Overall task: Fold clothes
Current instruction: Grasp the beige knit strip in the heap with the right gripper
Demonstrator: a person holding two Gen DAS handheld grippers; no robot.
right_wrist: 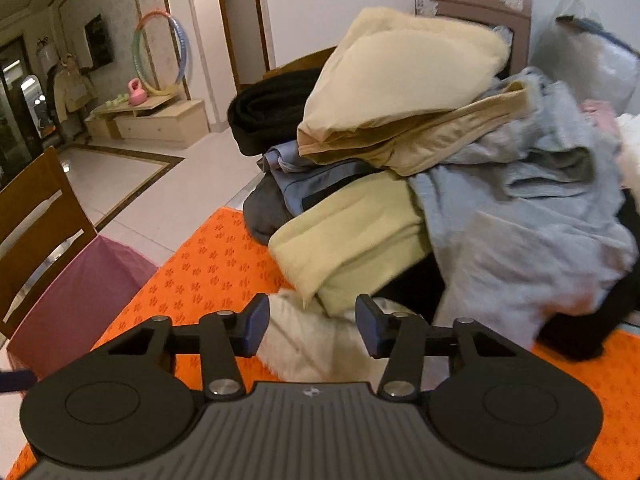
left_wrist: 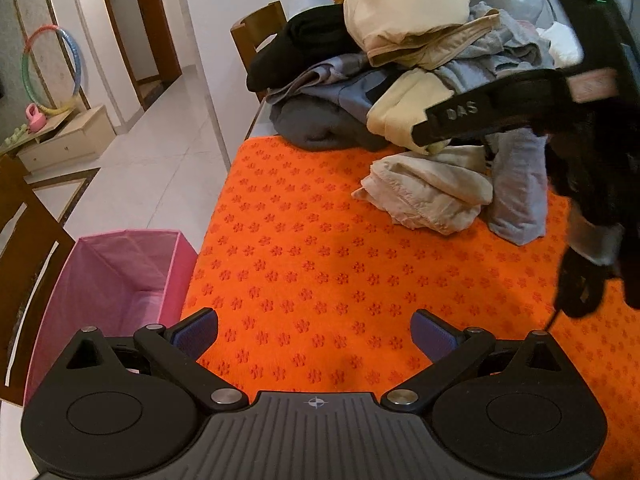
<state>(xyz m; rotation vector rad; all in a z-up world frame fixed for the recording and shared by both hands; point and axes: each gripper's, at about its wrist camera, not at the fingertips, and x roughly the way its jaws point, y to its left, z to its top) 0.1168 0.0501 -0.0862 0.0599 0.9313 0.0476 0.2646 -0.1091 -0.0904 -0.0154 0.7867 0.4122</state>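
A heap of unfolded clothes point(left_wrist: 400, 60) lies at the far end of an orange flower-patterned mat point(left_wrist: 320, 248). At its foot sits a crumpled white garment point(left_wrist: 428, 196) beside a hanging grey one point(left_wrist: 520, 184). My left gripper point(left_wrist: 314, 332) is open above bare mat, holding nothing. In the right wrist view my right gripper point(right_wrist: 312, 328) is open, its fingers either side of the white garment point(right_wrist: 316, 344) and just short of a pale yellow piece point(right_wrist: 352, 240) of the heap point(right_wrist: 400, 140). The black body and strap of the right device point(left_wrist: 580, 152) blur across the left view.
A pink fabric bin point(left_wrist: 120, 272) stands on the floor by the mat's left edge, next to a wooden chair point(left_wrist: 24, 240). Another wooden chair point(left_wrist: 256, 32) is behind the heap. White tiled floor point(left_wrist: 160, 160) runs left of the table.
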